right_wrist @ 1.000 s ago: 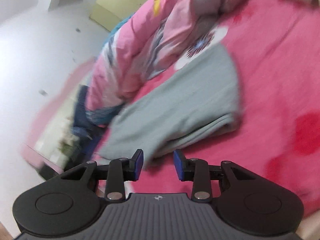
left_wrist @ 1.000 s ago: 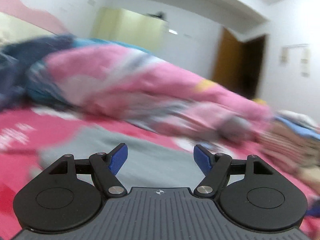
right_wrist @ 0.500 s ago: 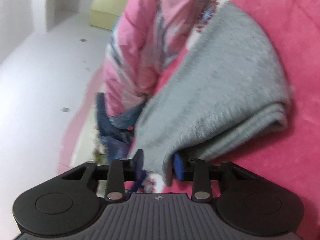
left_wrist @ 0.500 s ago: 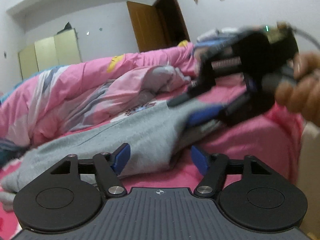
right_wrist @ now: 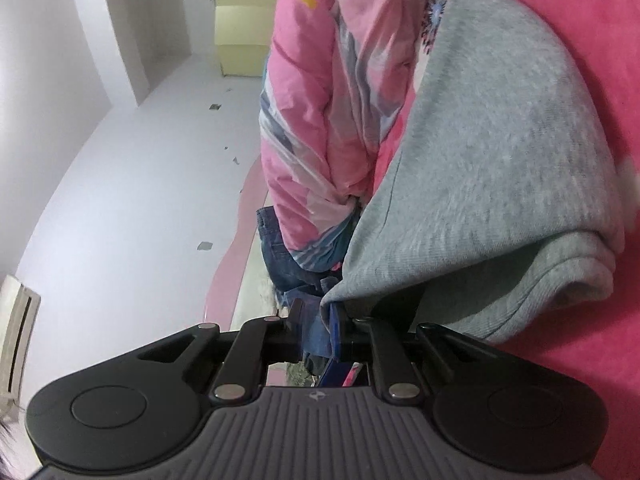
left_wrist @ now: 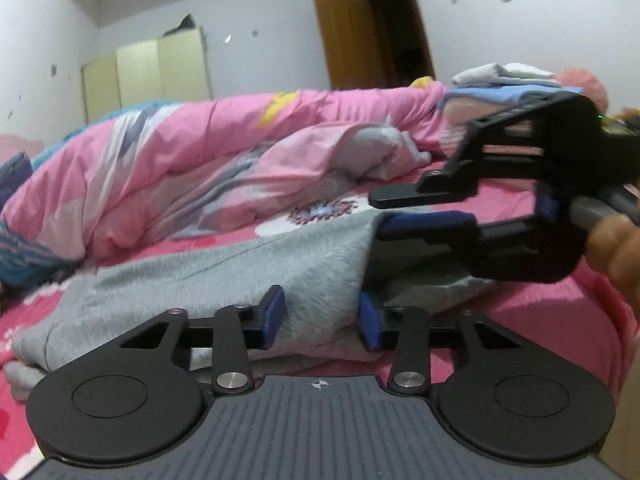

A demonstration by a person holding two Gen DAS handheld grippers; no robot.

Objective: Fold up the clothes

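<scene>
While closing, fingers (left_wrist: 273,316) astride grey garment (left_wrist: 224,276)

The right claw (right_wrist: 316,330) is closing its jaws on the near edge of the folded grey garment (right_wrist: 500,168). The garment lies on the pink bed sheet (right_wrist: 600,20), beside a rumpled pink quilt (right_wrist: 320,92).

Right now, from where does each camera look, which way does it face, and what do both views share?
Left wrist: sits on the left gripper, low over the bed, facing the pink quilt; shows the right gripper, a hand.
Right wrist: sits on the right gripper, rolled sideways, facing along the grey garment.
Shared: grey garment, quilt; both jaws closing on the garment's edge.
</scene>
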